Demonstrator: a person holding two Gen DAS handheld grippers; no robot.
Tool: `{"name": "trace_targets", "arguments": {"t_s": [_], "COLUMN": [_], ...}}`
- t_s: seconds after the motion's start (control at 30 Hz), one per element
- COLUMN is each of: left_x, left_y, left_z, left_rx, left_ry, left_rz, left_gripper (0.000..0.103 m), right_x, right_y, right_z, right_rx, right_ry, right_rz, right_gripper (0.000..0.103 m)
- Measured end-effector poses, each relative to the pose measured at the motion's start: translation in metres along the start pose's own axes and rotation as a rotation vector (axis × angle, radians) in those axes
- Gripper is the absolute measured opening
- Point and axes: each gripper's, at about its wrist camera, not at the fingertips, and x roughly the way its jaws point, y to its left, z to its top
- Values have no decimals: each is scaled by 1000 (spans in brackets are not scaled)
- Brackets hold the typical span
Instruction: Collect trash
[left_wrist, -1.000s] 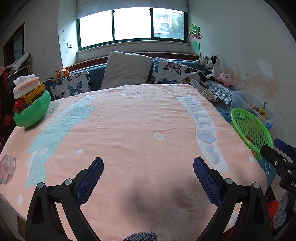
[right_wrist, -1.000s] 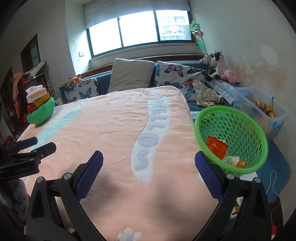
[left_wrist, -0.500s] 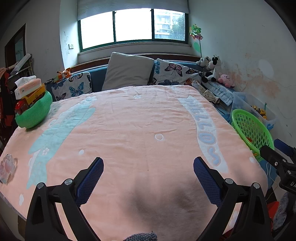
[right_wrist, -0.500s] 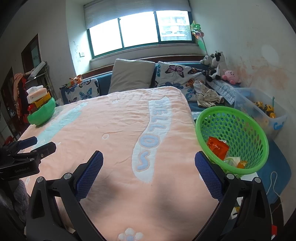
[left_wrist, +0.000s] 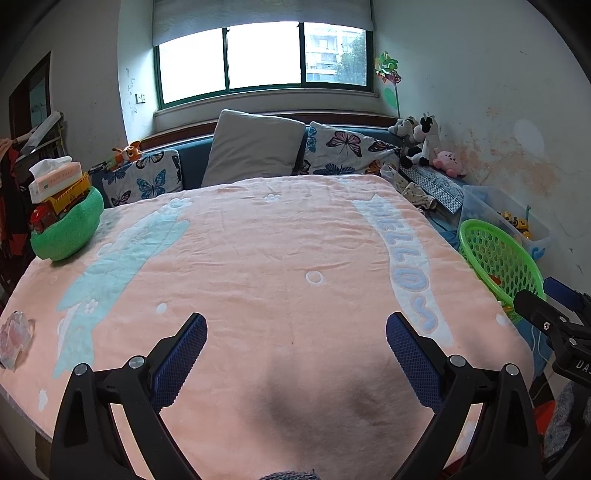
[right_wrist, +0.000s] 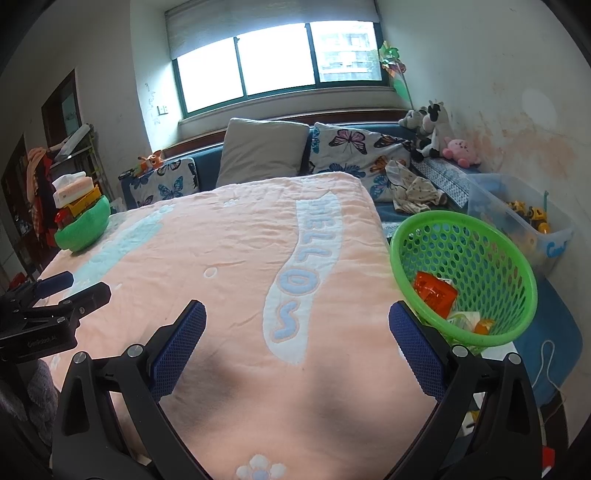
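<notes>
Trash first: a crumpled clear wrapper (left_wrist: 14, 338) is lying on the pink blanket (left_wrist: 277, 266) right at its left edge, well apart from both my grippers. The green basket (right_wrist: 480, 236) sits off the bed's right side, tilted toward me, with an orange packet (right_wrist: 434, 291) and a few other scraps already in it. My left gripper (left_wrist: 295, 341) hovers over the near end of the blanket, jaws spread wide with nothing between them. Same deal with my right gripper (right_wrist: 297, 332), wide open and empty, with its right finger just in front of the basket rim. Far left corner has a green plush bowl (left_wrist: 68, 229) holding a toy truck (left_wrist: 61, 201) and a tissue pack (left_wrist: 55, 177).
</notes>
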Motion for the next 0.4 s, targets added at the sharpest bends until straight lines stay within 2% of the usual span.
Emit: {"name": "trace_targets", "arguments": {"t_s": [0.4], "left_x": [2], "left_y": [-1], "left_z": [1], "left_rx": [0], "left_ry": [-1], "left_rz": [8], "left_gripper": [94], "right_x": [1], "right_y": [1], "right_z": [0], "right_rx": [9], "right_ry": [-1], "right_rz": [3], "right_gripper": [98]}}
